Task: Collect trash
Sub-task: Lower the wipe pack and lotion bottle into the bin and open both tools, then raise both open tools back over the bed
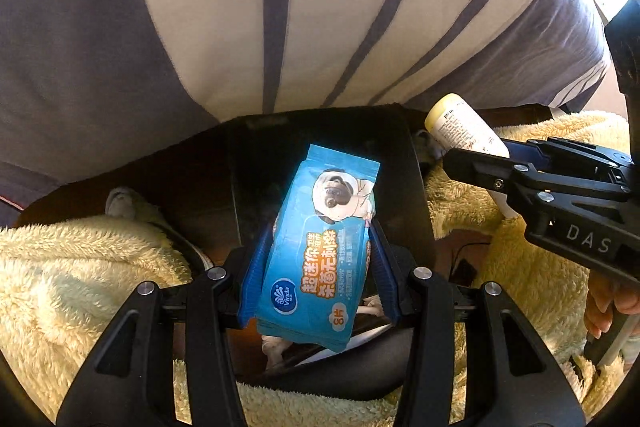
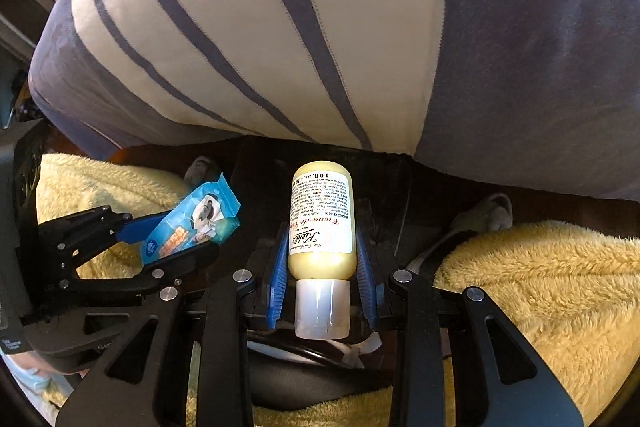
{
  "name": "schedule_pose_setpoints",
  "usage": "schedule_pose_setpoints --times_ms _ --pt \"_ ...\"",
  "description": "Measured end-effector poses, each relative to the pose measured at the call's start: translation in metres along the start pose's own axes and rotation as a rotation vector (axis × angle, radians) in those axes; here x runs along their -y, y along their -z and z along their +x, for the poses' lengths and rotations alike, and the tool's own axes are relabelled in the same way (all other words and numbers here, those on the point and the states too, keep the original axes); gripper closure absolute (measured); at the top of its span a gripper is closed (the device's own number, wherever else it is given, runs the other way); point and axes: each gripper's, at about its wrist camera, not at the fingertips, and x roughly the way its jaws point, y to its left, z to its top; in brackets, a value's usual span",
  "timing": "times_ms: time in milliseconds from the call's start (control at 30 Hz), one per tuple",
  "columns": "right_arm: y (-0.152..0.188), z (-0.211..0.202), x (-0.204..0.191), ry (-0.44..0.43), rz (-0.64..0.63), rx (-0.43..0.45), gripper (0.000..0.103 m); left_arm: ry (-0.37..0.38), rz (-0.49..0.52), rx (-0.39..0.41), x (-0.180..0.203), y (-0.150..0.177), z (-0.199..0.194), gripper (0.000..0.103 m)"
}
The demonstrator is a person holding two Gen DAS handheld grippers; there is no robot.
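A blue wet-wipe pack [image 1: 316,247] with a cartoon dog stands clamped between the blue pads of my left gripper [image 1: 320,227], which is shut on it. It hangs over a black bin [image 1: 404,155] with a dark inside. To the right, my right gripper [image 1: 472,151] is shut on a yellow lotion bottle [image 1: 456,123]. In the right wrist view the bottle [image 2: 322,211] sits cap-down between the pads of my right gripper [image 2: 322,231], above the same bin [image 2: 384,187]. My left gripper [image 2: 188,231] shows at the left with the wipe pack [image 2: 200,219].
A bed with a cream and grey striped cover [image 1: 280,7] rises just behind the bin. Fluffy yellow fabric [image 1: 80,267] on the person's legs flanks the bin on both sides [image 2: 540,287]. A hand [image 1: 608,303] holds the right gripper's handle.
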Motion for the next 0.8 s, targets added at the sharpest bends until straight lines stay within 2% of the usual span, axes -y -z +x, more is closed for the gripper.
schedule_pose_setpoints --times_ms 333,433,533,600,800 --pt "-0.006 0.003 0.004 0.021 0.026 0.002 0.07 0.006 -0.01 -0.022 -0.001 -0.003 0.006 0.054" --pt "-0.006 0.0 0.008 0.028 0.036 0.016 0.058 -0.001 -0.016 -0.02 -0.003 -0.003 0.004 0.045" --pt "-0.007 -0.007 0.009 0.041 0.042 0.038 0.055 -0.017 -0.013 -0.007 -0.002 -0.003 0.0 0.037" --pt "-0.007 -0.013 0.011 0.048 0.049 0.057 0.051 -0.027 -0.013 0.004 -0.002 -0.003 -0.004 0.034" --pt "-0.006 -0.028 0.016 0.091 0.073 0.112 0.018 -0.056 -0.004 0.048 -0.001 -0.006 -0.02 0.022"
